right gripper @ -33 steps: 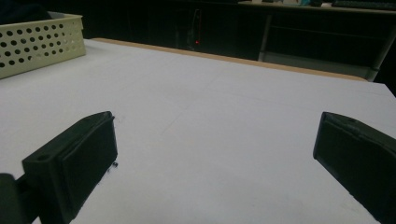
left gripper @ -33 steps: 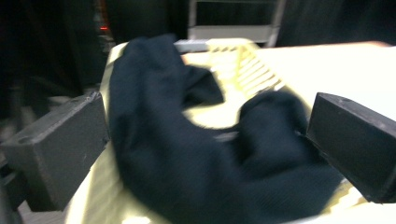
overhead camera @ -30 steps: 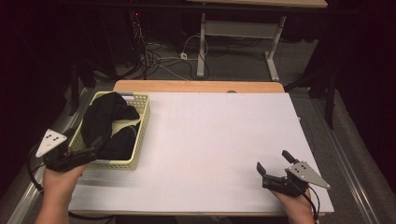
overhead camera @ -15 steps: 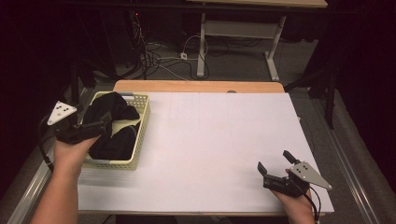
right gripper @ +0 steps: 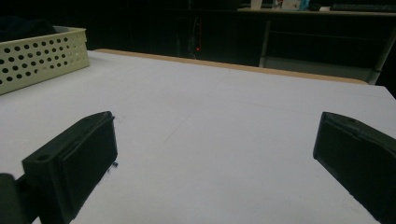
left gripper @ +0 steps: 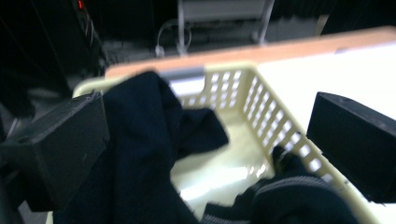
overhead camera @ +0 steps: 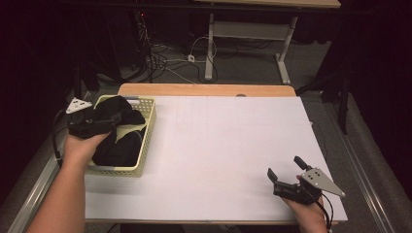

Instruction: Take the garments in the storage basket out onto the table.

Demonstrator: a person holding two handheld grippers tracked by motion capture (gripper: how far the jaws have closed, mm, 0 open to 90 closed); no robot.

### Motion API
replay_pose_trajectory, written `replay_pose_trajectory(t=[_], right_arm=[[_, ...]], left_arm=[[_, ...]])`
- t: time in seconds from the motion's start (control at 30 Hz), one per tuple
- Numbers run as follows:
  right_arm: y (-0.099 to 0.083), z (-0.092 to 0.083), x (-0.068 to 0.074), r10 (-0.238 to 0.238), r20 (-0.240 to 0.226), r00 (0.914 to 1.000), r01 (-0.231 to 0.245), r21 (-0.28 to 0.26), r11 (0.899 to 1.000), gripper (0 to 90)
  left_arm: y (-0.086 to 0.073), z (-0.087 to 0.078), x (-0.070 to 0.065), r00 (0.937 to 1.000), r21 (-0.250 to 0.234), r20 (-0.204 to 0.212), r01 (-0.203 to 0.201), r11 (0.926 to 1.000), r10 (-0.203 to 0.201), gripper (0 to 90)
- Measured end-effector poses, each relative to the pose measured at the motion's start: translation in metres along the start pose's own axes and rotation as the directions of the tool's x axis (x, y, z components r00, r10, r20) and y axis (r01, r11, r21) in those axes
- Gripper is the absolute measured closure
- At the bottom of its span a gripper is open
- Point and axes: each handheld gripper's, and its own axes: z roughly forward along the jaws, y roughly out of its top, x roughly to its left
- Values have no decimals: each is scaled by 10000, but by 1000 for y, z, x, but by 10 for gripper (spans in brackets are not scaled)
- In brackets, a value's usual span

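A pale yellow perforated basket (overhead camera: 148, 127) stands at the table's left side and holds dark navy clothes (overhead camera: 119, 148). My left gripper (overhead camera: 113, 121) hovers over the basket's near-left part, its jaws pointing right across the clothes. In the left gripper view the basket wall (left gripper: 273, 116) runs between the wide-apart jaws of this gripper (left gripper: 210, 112), and a fold of dark cloth (left gripper: 140, 154) lies against the left jaw; the gripper is open. My right gripper (overhead camera: 284, 166) rests open near the front right of the table, with bare white surface between its jaws (right gripper: 217, 121).
The white tabletop (overhead camera: 228, 141) has a wooden strip (overhead camera: 204, 90) along its far edge. Beyond it, cables and a desk frame (overhead camera: 243, 34) stand on the floor. In the right gripper view the basket (right gripper: 42, 56) sits far off at the left.
My left gripper has moved from the basket's front-left corner forward and up over the clothes in the basket. The right gripper has stayed in place.
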Motion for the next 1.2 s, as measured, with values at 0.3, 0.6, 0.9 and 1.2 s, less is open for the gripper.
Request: replay_pose_trajectory(t=[0.3, 0.6, 0.9, 1.2], right_arm=[[1, 1, -1, 124, -154, 9998, -124, -19, 9999, 5], [4, -1, -1, 136, -185, 9997, -138, -121, 9998, 5], [4, -2, 1, 107, -55, 9999, -108, -153, 9998, 5], [7, -10, -5, 382, 184, 9991, -375, -398, 9985, 13]], left_arm=[[-8, 31, 8, 9992, 3168, -366, 249, 9482, -140, 40], [-12, 37, 13, 9929, 4074, -1088, 883, 9090, -477, 187], [-14, 43, 10, 9807, 4904, -1941, 755, 8682, 243, 502], [-17, 43, 6, 9797, 5201, -1771, 122, 8540, 939, 745]])
